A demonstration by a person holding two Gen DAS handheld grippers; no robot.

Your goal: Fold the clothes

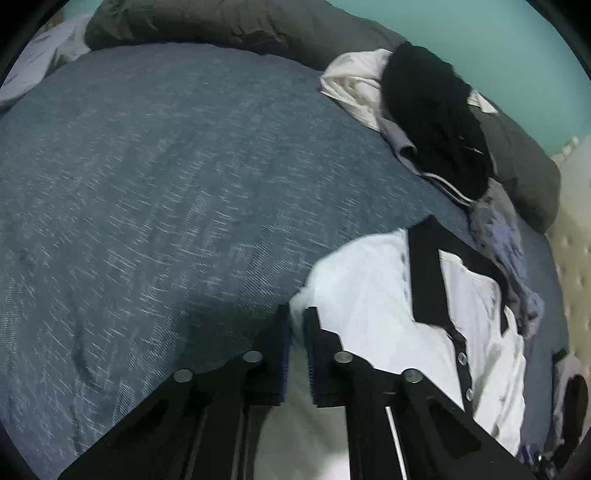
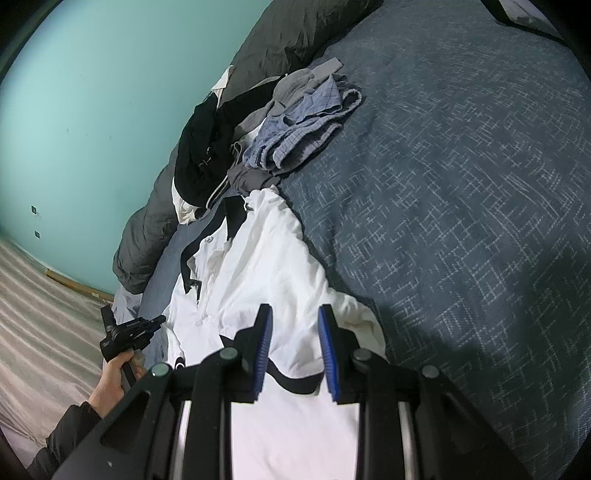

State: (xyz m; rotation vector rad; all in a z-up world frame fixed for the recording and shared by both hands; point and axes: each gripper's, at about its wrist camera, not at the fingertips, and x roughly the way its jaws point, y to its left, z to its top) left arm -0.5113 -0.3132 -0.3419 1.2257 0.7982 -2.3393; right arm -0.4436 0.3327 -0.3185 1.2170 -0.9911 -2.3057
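A white polo shirt (image 1: 369,288) with a black collar and placket lies crumpled on the blue bedspread (image 1: 147,184). My left gripper (image 1: 297,325) is shut on the shirt's left edge, a sliver of white cloth showing between its pads. In the right wrist view a hand holds that left gripper (image 2: 160,319), its tip at the shirt's (image 2: 266,266) far edge. My right gripper (image 2: 295,332) hangs over the shirt's lower part. Its blue pads stand apart, and white cloth and a black trim band show through the gap.
A heap of clothes lies beyond the shirt: a black garment (image 2: 199,155), blue checked shorts (image 2: 303,122) and grey pieces. A dark grey duvet (image 2: 288,33) runs along the teal wall (image 2: 92,110). Striped floor (image 2: 37,314) lies past the bed's edge.
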